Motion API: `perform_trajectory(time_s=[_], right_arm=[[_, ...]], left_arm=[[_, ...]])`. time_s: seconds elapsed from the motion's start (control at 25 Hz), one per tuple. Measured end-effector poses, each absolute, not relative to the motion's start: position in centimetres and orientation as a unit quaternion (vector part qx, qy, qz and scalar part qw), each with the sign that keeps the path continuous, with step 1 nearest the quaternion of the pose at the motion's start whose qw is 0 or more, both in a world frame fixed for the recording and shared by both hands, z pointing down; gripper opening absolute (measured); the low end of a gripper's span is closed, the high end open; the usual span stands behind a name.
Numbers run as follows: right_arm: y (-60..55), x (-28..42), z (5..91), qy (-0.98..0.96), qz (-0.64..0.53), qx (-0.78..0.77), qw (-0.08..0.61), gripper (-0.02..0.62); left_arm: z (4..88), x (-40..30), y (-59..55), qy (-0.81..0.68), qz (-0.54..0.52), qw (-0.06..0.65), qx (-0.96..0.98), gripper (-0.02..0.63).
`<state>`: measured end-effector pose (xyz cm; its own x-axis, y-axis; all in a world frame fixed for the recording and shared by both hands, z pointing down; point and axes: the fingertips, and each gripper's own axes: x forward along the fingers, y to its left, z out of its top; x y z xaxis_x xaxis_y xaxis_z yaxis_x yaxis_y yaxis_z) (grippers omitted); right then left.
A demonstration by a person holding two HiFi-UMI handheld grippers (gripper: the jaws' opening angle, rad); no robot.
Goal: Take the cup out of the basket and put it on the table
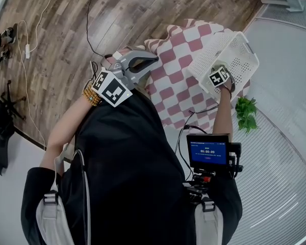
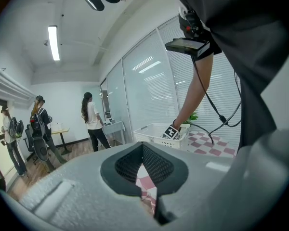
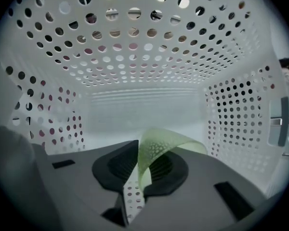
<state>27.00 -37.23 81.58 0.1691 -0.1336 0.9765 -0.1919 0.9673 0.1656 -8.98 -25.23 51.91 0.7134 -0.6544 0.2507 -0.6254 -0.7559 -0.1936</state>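
A white perforated basket [image 1: 239, 50] stands on the pink-and-white checked tablecloth [image 1: 173, 86]. My right gripper [image 1: 222, 78] reaches steeply down into it, only its marker cube showing in the head view. In the right gripper view the basket's holed walls [image 3: 144, 57] surround the gripper [image 3: 142, 170], whose pads are shut on the thin wall of a pale green cup [image 3: 159, 143]. My left gripper [image 1: 150, 61] hangs near the table's left edge, away from the basket, shut and empty [image 2: 142, 150]. From the left gripper view the basket [image 2: 149, 134] and the right arm show at a distance.
A small green plant [image 1: 246, 114] lies on the table just right of the basket. A chest-mounted screen [image 1: 209, 151] with cables hangs below it. Cables and a power strip [image 1: 28, 50] run over the wood floor. Several people [image 2: 92, 121] stand far off in the room.
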Motion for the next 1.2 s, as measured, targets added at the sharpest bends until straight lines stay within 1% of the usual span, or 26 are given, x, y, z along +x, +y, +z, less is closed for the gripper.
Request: perform_trajectory(time_s=[0.36,0.8,1.2], right_arm=[[-37.1,27.7,78.8,-0.649,0.019,0.157,0.744,0.052],[-37.3,26.6,78.2,-0.658,0.016,0.168,0.734,0.051],[-37.8,25.5,75.1,-0.669,-0.006,0.193,0.718,0.049]], left_arm=[[50.2,-7.6,-24.9,0.326,-0.145,0.074,-0.931,0.003],[50.2,-6.9,-25.9,0.305,-0.146,0.098,-0.936,0.003],[49.7,-5.5,-26.1,0.277,-0.137,0.111,-0.945,0.003]])
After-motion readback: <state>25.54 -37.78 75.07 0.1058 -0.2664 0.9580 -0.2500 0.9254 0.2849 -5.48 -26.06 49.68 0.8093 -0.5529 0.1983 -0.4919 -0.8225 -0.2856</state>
